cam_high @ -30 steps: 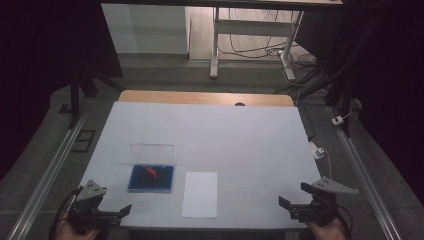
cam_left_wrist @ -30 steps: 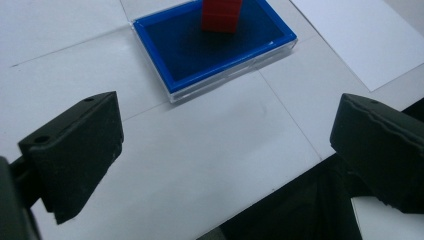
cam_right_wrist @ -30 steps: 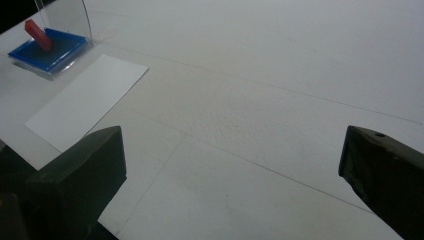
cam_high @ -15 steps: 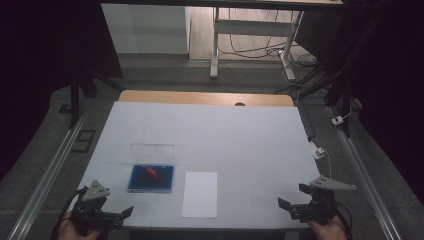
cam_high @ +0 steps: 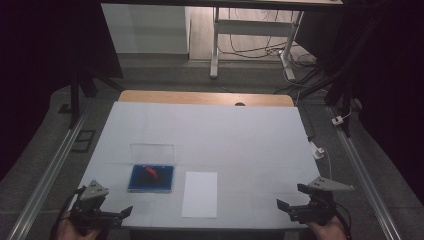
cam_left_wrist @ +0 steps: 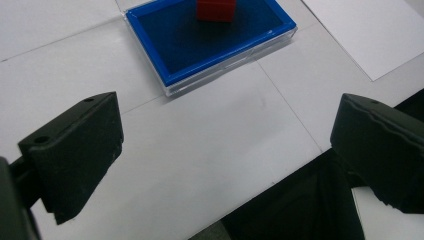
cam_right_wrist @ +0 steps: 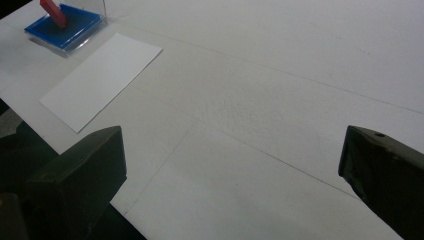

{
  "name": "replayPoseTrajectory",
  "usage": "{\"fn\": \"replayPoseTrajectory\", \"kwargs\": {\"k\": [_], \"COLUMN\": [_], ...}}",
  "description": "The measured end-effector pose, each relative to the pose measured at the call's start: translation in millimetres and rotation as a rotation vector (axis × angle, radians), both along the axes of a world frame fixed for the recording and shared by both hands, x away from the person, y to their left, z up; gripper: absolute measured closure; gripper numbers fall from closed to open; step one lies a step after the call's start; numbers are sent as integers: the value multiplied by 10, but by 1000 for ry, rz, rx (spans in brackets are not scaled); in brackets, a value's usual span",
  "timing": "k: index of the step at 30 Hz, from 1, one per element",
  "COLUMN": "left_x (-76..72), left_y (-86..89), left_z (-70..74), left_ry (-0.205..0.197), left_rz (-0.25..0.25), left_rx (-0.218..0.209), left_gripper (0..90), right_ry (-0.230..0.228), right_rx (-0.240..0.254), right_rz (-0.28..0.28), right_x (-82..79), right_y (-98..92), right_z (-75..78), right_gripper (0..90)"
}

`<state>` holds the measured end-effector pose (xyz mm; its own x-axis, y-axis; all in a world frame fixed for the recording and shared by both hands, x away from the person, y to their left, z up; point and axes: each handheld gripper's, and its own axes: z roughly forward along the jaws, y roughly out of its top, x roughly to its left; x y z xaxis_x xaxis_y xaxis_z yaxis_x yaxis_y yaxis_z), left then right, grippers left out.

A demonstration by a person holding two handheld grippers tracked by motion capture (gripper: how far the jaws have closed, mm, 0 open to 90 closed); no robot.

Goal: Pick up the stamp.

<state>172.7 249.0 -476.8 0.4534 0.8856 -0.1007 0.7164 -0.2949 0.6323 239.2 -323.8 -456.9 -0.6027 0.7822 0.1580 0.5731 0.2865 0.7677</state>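
- Hovering at worktop (cam_high: 250, 135) near edge: left gripper (cam_high: 112, 214), right gripper (cam_high: 290, 200), both jaws wide open, empty.
- Blue case (cam_high: 150, 178) near left gripper, red piece (cam_high: 151, 172) inside, possibly a block.
- White sheet (cam_high: 200, 194) just beside case.

Dim lab, white-covered table (cam_high: 210, 135), floor cables (cam_high: 260, 50)

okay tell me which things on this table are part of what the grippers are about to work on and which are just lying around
Part of the job:
- blue box with its clear lid standing open
- red block inside it
- white sheet beside the box
- left gripper and right gripper, both open

Just lying about:
- white plug and cable off the table's right edge
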Motion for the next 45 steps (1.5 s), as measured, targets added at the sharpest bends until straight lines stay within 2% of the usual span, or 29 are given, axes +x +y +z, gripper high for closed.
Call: {"fn": "replayPoseTrajectory", "kwargs": {"k": [8,14,18,24,28,31,38,41,45], "left_x": [7,35,66,154,212,254,365,421,499], "left_y": [-38,-43,-65,-100,-120,-128,-166,-192,-224], "left_z": [25,31,29,26,9,1,-21,-41,-71], "left_ry": [-22,-33,-48,-86,-81,-85,-109,-125,-106], "left_rz": [6,-15,-33,-69,-93,-93,-104,-116,-126], "left_rx": [33,6,7,-19,-38,-45,-38,-22,-27], "left_gripper": [0,0,0,0,0,0,0,0,0], "right_ry": [1,4,5,8,5,8,14,12,13], "right_rx": [-13,-14,-18,-18,-22,-26,-26,-29,-27], "right_rz": [27,28,40,46,53,57,59,61,64], "right_x": [-4,-2,-4,-3,-2,-1,2,3,3], "right_y": [24,27,35,37,42,44,47,48,52], "right_z": [-1,-2,-4,-5,-7,-6,-7,-8,-10], "right_gripper": [1,1,1,1,1,1,1,1,1]}}
